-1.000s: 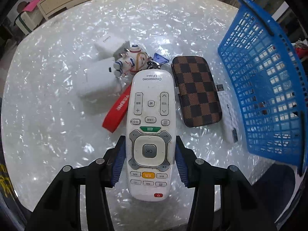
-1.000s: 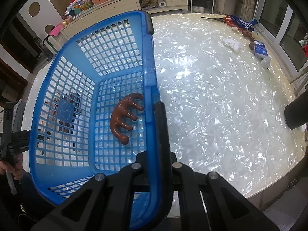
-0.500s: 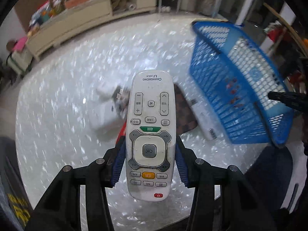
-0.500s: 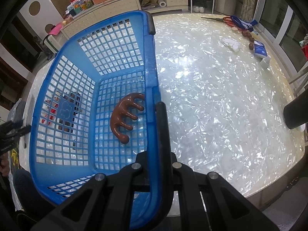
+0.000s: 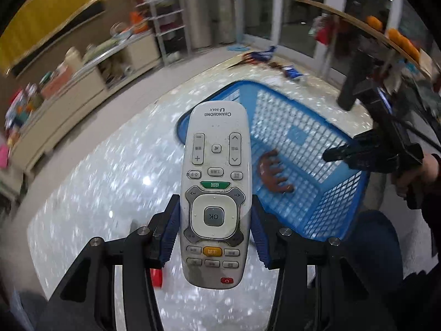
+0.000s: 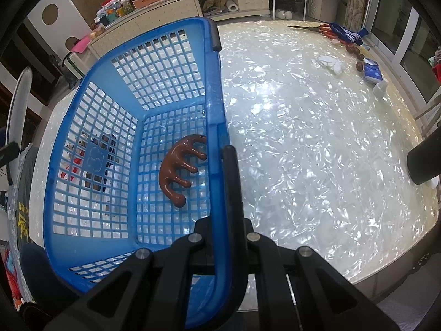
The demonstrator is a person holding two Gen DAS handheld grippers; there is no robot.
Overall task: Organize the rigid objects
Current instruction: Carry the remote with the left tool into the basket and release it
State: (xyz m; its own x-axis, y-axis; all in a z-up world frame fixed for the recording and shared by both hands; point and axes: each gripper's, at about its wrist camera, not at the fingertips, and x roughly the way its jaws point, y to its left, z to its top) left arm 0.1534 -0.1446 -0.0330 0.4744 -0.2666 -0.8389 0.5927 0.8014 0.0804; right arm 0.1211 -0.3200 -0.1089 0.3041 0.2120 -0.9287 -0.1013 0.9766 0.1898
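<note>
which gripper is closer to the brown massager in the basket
Right. The right gripper clamps the basket rim beside the massager; the left gripper holds the remote above.

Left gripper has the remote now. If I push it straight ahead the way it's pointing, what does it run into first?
Probably the blue basket. The left gripper, shut on the white remote, points toward its near rim and open interior, where the brown massager lies. Depth is unclear through the motion blur, so it might clear the rim.
</note>
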